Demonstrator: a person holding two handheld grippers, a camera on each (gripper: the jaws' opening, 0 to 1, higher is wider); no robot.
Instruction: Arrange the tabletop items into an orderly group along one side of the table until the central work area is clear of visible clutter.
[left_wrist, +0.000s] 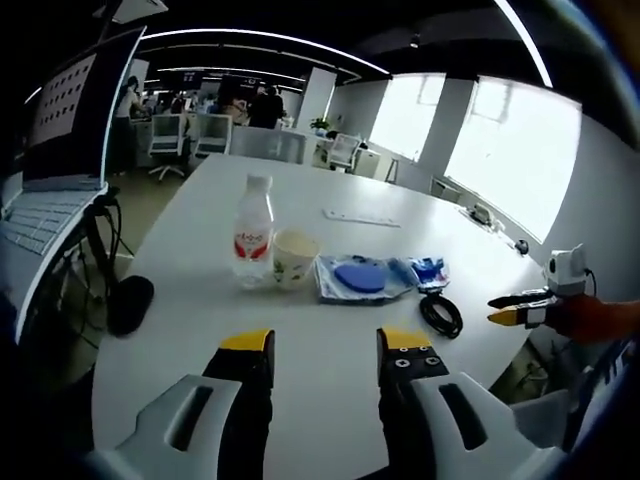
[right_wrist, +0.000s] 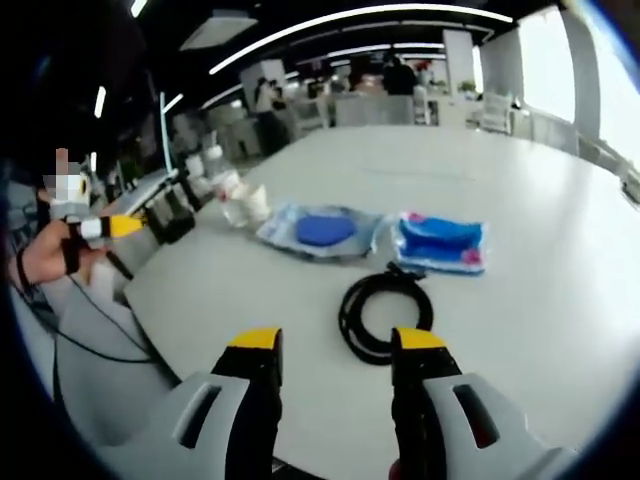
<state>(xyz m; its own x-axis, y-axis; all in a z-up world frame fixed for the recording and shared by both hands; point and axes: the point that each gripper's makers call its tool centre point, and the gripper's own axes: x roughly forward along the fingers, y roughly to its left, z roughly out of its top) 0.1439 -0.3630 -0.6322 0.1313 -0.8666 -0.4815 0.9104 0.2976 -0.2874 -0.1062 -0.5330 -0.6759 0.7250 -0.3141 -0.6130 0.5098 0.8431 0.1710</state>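
On the white table (left_wrist: 330, 390) stand a clear water bottle with a red label (left_wrist: 254, 232) and a paper cup (left_wrist: 294, 259) beside it. Right of them lie a clear bag holding a blue disc (left_wrist: 360, 277), a blue packet (left_wrist: 428, 270) and a coiled black cable (left_wrist: 441, 313). My left gripper (left_wrist: 325, 350) is open and empty, short of the bottle and cup. My right gripper (right_wrist: 335, 345) is open and empty, just before the cable (right_wrist: 385, 315). Beyond the cable lie the packet (right_wrist: 440, 242), the bag (right_wrist: 322, 231) and the cup (right_wrist: 250, 205). The right gripper (left_wrist: 510, 309) hovers off the table's right edge.
A white strip (left_wrist: 360, 217) lies farther back on the table. An open laptop (left_wrist: 50, 150) stands at the left, with a black object (left_wrist: 130, 303) below it beside the table edge. The left gripper (right_wrist: 120, 226) shows in a hand. Office chairs and people fill the background.
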